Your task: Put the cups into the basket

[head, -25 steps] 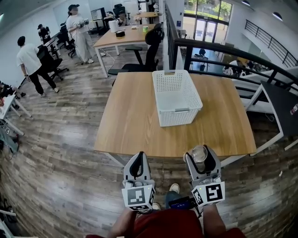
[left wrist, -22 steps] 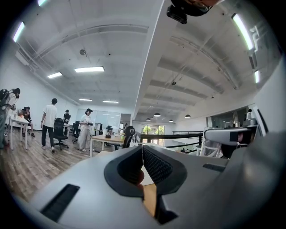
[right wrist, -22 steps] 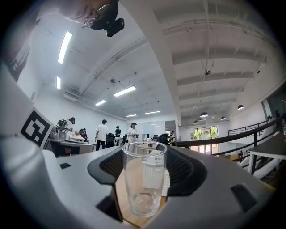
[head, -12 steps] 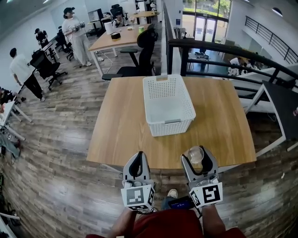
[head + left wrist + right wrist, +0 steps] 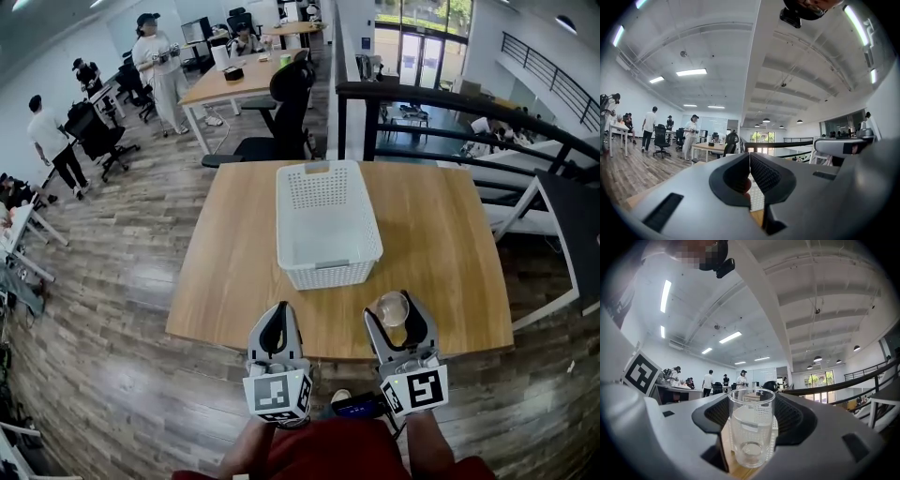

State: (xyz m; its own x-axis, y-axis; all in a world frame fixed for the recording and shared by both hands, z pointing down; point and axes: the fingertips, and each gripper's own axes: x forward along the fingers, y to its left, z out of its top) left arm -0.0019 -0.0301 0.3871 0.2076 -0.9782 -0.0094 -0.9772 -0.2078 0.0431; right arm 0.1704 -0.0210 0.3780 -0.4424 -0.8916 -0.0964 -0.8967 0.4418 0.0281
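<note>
A white perforated basket stands with nothing in it on the wooden table, just left of its middle. My right gripper is shut on a clear glass cup, held upright over the table's near edge, to the right of and nearer than the basket. In the right gripper view the cup stands between the black pads, with the basket showing through the glass. My left gripper hovers over the near edge, below the basket's front wall. Its jaws meet at the tips and hold nothing.
A black office chair stands behind the table's far edge. A dark railing runs along the back right. Several people and more desks fill the back left. Wood floor surrounds the table.
Both grippers have come forward from in front of the table to over its near edge. The basket now lies closer to them. The cup stays in the right gripper.
</note>
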